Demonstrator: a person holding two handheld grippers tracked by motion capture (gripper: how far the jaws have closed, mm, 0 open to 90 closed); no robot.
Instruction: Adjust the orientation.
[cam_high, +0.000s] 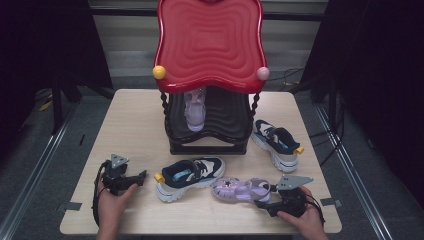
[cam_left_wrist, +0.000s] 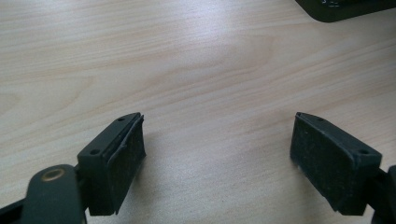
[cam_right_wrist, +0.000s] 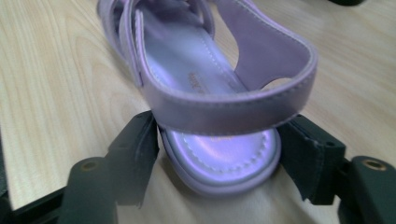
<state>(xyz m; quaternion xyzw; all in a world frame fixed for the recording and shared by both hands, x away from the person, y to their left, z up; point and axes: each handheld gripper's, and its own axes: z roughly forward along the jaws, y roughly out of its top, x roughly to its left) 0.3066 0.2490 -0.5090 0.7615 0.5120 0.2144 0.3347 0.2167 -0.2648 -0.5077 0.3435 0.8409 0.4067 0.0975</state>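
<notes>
A purple sandal (cam_high: 239, 190) lies on its sole near the table's front edge, heel toward my right gripper (cam_high: 265, 193). In the right gripper view the sandal's heel (cam_right_wrist: 219, 112) sits between the two jaws; both pads (cam_right_wrist: 144, 140) touch the sides of the heel sole and back strap. My left gripper (cam_high: 140, 178) rests at the front left with its jaws wide apart. The left gripper view shows my left gripper (cam_left_wrist: 217, 144) with bare wood between its pads (cam_left_wrist: 126, 158).
A navy and white sneaker (cam_high: 190, 177) lies between the two grippers, and its mate (cam_high: 276, 142) sits at the right. A two-tier rack with a red top (cam_high: 210, 40) stands at the back centre, a second purple sandal (cam_high: 195, 110) on its black lower shelf. Bare tabletop (cam_high: 135, 125) at the left.
</notes>
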